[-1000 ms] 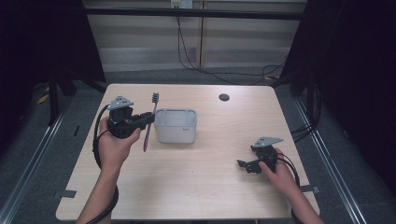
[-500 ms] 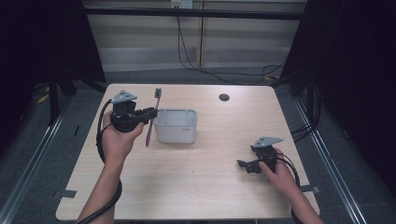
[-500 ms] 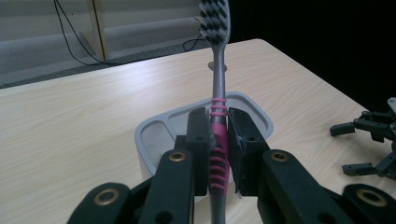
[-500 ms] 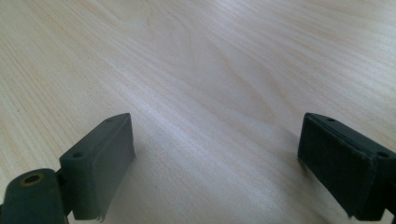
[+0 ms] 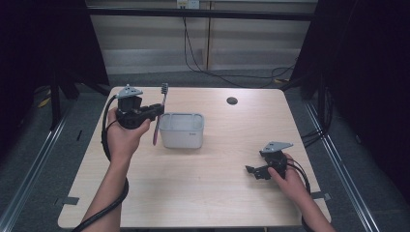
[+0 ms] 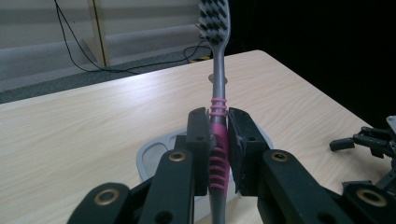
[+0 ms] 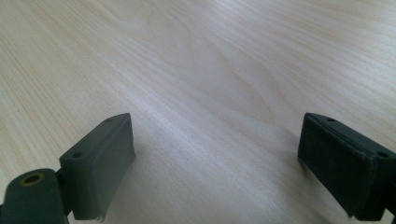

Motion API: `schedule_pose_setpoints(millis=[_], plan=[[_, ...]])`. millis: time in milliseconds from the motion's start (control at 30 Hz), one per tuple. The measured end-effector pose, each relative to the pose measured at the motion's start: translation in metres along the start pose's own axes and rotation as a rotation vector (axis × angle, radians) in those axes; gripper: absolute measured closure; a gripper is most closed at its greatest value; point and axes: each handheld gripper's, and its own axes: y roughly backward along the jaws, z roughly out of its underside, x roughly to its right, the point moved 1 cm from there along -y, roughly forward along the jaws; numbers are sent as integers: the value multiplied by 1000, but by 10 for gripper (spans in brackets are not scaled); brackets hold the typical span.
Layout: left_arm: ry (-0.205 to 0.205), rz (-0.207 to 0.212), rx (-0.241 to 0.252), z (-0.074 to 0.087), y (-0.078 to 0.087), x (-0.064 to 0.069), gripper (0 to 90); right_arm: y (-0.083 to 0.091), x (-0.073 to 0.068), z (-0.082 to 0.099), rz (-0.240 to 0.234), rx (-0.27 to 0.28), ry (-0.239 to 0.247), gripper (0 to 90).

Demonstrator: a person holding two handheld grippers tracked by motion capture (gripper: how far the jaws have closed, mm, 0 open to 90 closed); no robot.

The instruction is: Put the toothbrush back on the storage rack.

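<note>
Left tongs (image 5: 155, 110) clenched on toothbrush (image 5: 159, 117), left-centre of high view, lifted off counter (image 5: 203, 193). Grip lands on pink ribbed section of handle, seen close in left gripper view (image 6: 217, 158), jaws pressed tight on both sides. Toothbrush roughly upright, bristle head (image 6: 213, 21) at top, pink tail hanging below the grip. Positioned just beside left wall of grey bin (image 5: 182, 130), near its rim, not yet over the opening. In left gripper view bin rim (image 6: 149, 156) peeks out behind and below the jaws.

Right tongs (image 5: 252, 170) released, jaws spread wide, lower right of high view, resting low on counter, well apart from bin. Right gripper view: bare wood grain between the two pads (image 7: 100, 163), nothing held.

Small dark round hole (image 5: 232, 101) upper centre of counter, uninvolved.

Step judged: carry phase, toothbrush in transit toward bin. Next move likely calls for shifting left tongs rightward in frame until brush sits over bin opening, lowering or tipping tail in, then releasing. Risk: long handle catching the rim, or brush tipping out if dropped upright
</note>
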Motion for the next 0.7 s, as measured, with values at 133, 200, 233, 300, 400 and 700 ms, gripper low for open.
schedule_pose_setpoints(millis=[133, 200, 233, 300, 400, 700], plan=[[-1, -5, 5, -2, -4, -1, 797, 0, 0, 0, -1, 0, 0, 101], [-4, -11, 10, -4, -6, -2, 797, 0, 0, 0, -1, 0, 1, 101], [-4, -11, 10, -4, -6, -2, 797, 0, 0, 0, -1, 0, 1, 101], [-2, -13, 16, -7, -7, -2, 797, 0, 0, 0, -1, 0, 1, 101], [-2, -15, 20, -9, -9, -2, 797, 0, 0, 0, -1, 0, 0, 101], [0, -25, 50, -17, -10, -2, 797, 0, 0, 0, -1, 0, 1, 101]])
